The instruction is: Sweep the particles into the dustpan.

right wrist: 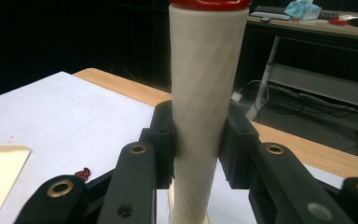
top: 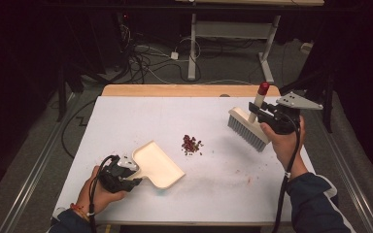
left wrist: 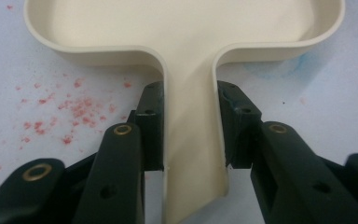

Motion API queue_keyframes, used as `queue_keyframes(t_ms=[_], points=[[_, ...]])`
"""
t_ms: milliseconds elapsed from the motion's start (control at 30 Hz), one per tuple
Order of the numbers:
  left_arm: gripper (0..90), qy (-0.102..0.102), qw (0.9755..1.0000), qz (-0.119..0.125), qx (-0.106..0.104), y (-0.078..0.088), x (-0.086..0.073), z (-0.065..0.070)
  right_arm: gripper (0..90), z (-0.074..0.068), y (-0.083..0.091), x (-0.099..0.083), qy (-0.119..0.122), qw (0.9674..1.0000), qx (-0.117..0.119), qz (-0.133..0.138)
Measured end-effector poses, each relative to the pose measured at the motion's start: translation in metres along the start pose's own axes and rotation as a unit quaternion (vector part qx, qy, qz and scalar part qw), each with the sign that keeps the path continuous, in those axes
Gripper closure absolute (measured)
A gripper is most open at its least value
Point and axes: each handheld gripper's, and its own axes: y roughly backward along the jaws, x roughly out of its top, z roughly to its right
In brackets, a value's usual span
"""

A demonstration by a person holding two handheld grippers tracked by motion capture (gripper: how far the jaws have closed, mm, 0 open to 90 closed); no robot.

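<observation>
White table: cream dustpan, red-capped brush.

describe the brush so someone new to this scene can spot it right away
Start at the white table and go to its far right side, where the right gripper is clamped on an upright cream handle. That is the brush: a cream block with grey bristles pointing down. Its red-capped handle and bristles set it apart from the flat cream dustpan and the red crumbs.
</observation>
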Motion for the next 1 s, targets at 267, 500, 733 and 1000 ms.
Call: queue_keyframes(t_ms=[267,500,733,1000], points=[[64.1,-0.001,1.0,0.001,-0.002,-0.001,0.0,-0.001,70.0,-0.009,-0.017,0.013,0.011,0.9999,0.001,0.0],[64.1,0.003,1.0,0.001,-0.003,-0.003,0.002,0.0,70.0,-0.023,-0.034,0.021,0.019,0.9997,0.007,-0.009],[64.0,0.007,1.0,0.003,-0.004,-0.003,0.002,0.0,70.0,-0.039,-0.052,0.027,0.035,0.9991,0.017,-0.015],[64.1,0.002,1.0,0.004,-0.002,-0.003,0.003,0.0,70.0,-0.051,-0.073,0.027,0.026,0.9991,0.028,-0.017]])
